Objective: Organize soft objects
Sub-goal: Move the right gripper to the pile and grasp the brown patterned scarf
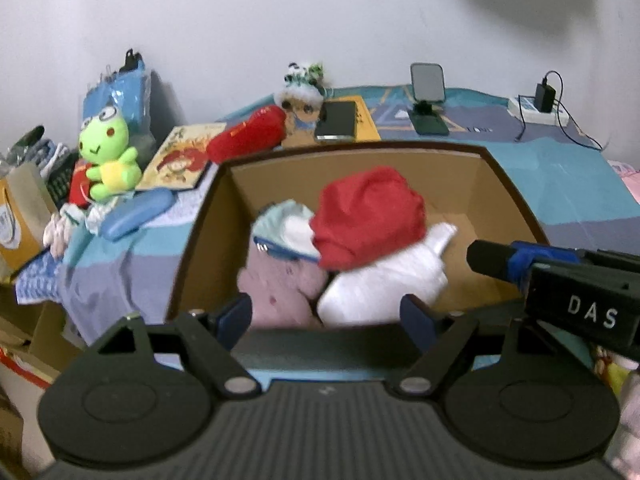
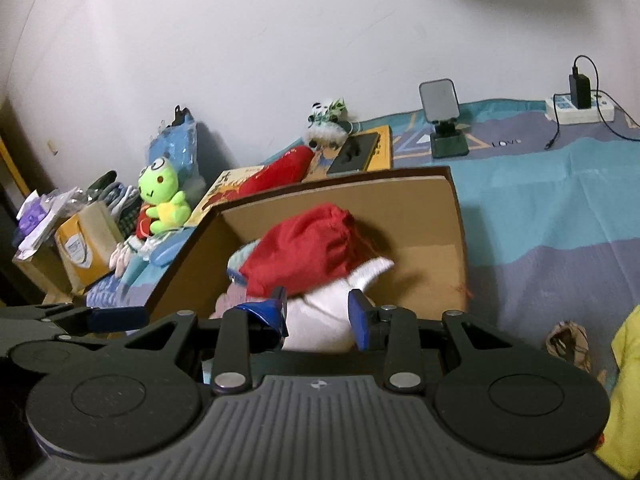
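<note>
At the far left of the left wrist view a brown paper bag [image 1: 24,208] stands among clutter, and just right of it a green frog plush [image 1: 106,156] sits upright in front of a blue packet [image 1: 116,96] leaning on the white wall. A picture book [image 1: 180,158] lies flat beside the frog, with a red cushion [image 1: 248,134] resting past its upper corner.

In the middle of both views sits the open cardboard box [image 1: 208,216] on a blue and purple blanket [image 1: 568,184]. Inside it the soft things are heaped together — a red cloth bag [image 1: 368,216] on top, a white plush [image 1: 380,284] under it toward the lower centre, a pink plush [image 1: 280,292] to the left, and a pale teal piece [image 1: 280,216] tucked behind.

The left gripper [image 1: 326,316], at the bottom centre of its own view, stands released, its blue pads wide apart with nothing pressed between them; the box's contents lie beyond them. The right gripper [image 2: 318,312], bottom centre in its own view, has its pads set narrow, one on each side of the white plush as framed, but I cannot tell whether they pinch it or merely sit in front of it. That gripper also pokes in from the right edge of the left wrist view.

Toward the upper right, behind the box, a phone stand [image 1: 428,104] stands upright on the blanket, and further right a power strip [image 1: 538,114] lies with a black charger plugged in. At the lower right edge of the right wrist view a yellow cloth [image 2: 626,384] shows.
</note>
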Motion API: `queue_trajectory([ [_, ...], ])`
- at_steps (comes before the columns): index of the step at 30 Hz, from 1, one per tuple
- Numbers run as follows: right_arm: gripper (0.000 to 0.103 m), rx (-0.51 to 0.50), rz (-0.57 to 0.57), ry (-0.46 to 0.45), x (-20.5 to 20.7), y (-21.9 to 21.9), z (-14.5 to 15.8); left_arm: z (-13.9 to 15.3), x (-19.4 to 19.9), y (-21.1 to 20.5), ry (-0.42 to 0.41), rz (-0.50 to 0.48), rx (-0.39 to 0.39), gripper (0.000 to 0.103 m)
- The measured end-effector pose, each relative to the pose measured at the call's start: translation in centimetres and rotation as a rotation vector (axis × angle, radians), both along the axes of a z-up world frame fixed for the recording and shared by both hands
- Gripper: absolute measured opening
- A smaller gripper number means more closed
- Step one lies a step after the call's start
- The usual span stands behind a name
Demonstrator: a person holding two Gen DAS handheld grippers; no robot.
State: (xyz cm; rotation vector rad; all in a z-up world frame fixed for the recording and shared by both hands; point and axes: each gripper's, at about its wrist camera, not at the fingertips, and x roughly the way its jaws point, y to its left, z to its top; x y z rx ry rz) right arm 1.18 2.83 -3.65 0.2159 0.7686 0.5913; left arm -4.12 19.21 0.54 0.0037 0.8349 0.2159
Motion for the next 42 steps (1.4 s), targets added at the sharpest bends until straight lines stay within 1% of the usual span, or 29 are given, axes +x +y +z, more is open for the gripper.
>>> queue_trajectory([
  [5, 0.017, 0.005, 0.031, 0.038, -0.7, -1.6, -1.0, -1.3, -1.0, -2.1, 0.030, 0.005, 0.002, 0.082],
  [8, 0.017, 0.003, 0.056, 0.082, -1.1, -2.4, -2.0, -2.4, -1.4, -3.2, 0.058, 0.003, -0.021, 0.082],
  [11, 0.017, -0.019, 0.078, 0.104, -1.6, -3.1, -3.1, -3.9, -1.8, -4.3, 0.097, -0.006, -0.043, 0.082],
  [16, 0.017, -0.019, 0.100, 0.159, -2.2, -4.7, -4.6, -5.9, -2.6, -6.8, 0.149, -0.039, -0.068, 0.082],
  [19, 0.017, -0.032, 0.091, 0.160, -2.6, -6.1, -5.3, -6.6, -2.8, -8.3, 0.169, -0.081, -0.102, 0.082],
  [22, 0.017, -0.048, 0.062, 0.161, -2.6, -8.1, -5.9, -7.2, -2.8, -10.3, 0.182, -0.137, -0.130, 0.082],
  [26, 0.017, -0.033, -0.029, 0.191, -2.1, -11.8, -6.5, -7.7, -2.2, -12.9, 0.186, -0.216, -0.187, 0.082],
  [29, 0.017, -0.008, -0.109, 0.197, -1.6, -14.3, -6.6, -8.0, -1.5, -15.0, 0.186, -0.279, -0.202, 0.082],
  [33, 0.017, 0.010, -0.181, 0.215, -0.9, -16.9, -7.0, -8.2, -0.4, -17.4, 0.189, -0.350, -0.221, 0.083],
  [35, 0.017, 0.021, -0.202, 0.235, -0.6, -17.8, -7.5, -8.3, 0.1, -18.6, 0.187, -0.386, -0.237, 0.083],
  [38, 0.017, 0.038, -0.198, 0.281, -0.1, -18.4, -8.4, -8.5, 1.0, -19.8, 0.179, -0.420, -0.259, 0.083],
  [42, 0.017, 0.058, -0.191, 0.326, 0.5, -18.9, -9.5, -9.1, 2.1, -20.6, 0.174, -0.440, -0.274, 0.083],
])
